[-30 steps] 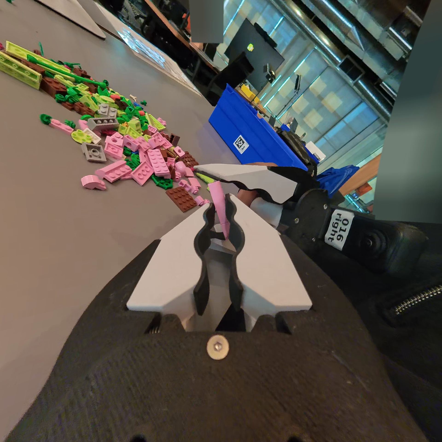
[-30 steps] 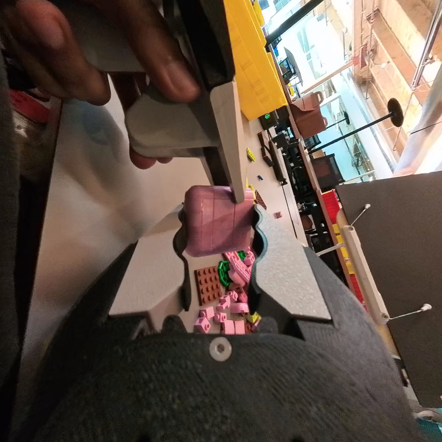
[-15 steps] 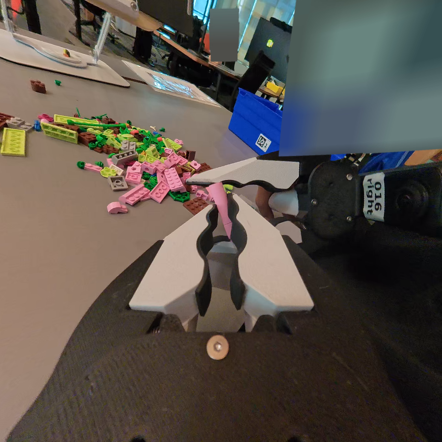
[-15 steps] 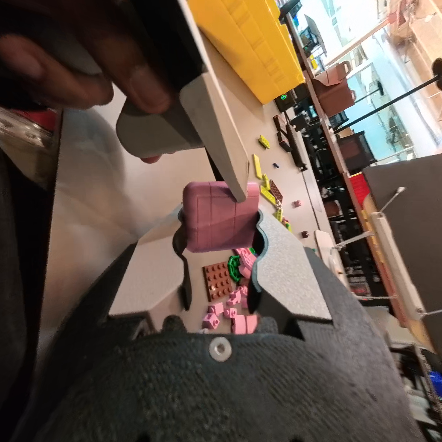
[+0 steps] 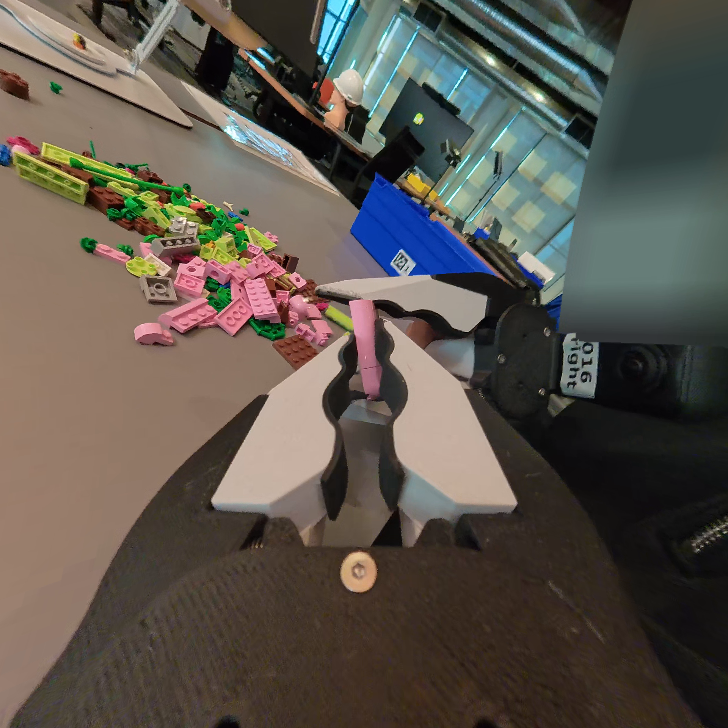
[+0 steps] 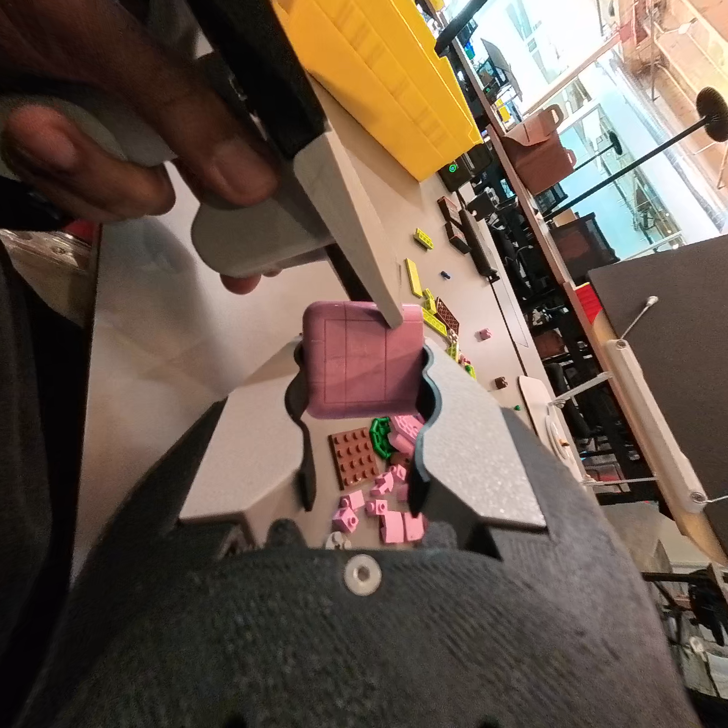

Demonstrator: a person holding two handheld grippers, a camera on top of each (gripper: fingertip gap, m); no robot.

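Observation:
A flat pink brick assembly (image 6: 354,366) is held above the grey table (image 5: 78,394) by both grippers. My left gripper (image 5: 364,335) is shut on its faces, so in the left wrist view the piece (image 5: 365,342) shows edge-on. My right gripper (image 6: 361,346) is shut across its width. In the left wrist view the right gripper's upper finger (image 5: 405,293) lies on the piece's top end. In the right wrist view a left gripper finger (image 6: 354,236) touches the piece's upper edge, with a person's hand (image 6: 138,118) on that gripper.
A pile of loose pink, green, lime and brown bricks (image 5: 220,272) lies on the table left of the grippers, with a brown plate (image 6: 354,457) just below them. A blue bin (image 5: 405,236) stands behind, a yellow bin (image 6: 394,78) at the far edge, and a white board (image 5: 98,71) at the back left. The grippers are tip to tip, or close to it.
Both grippers have tilted and shifted together above the table with the pink piece between them. Neither grip has changed, and the bricks on the table have not moved.

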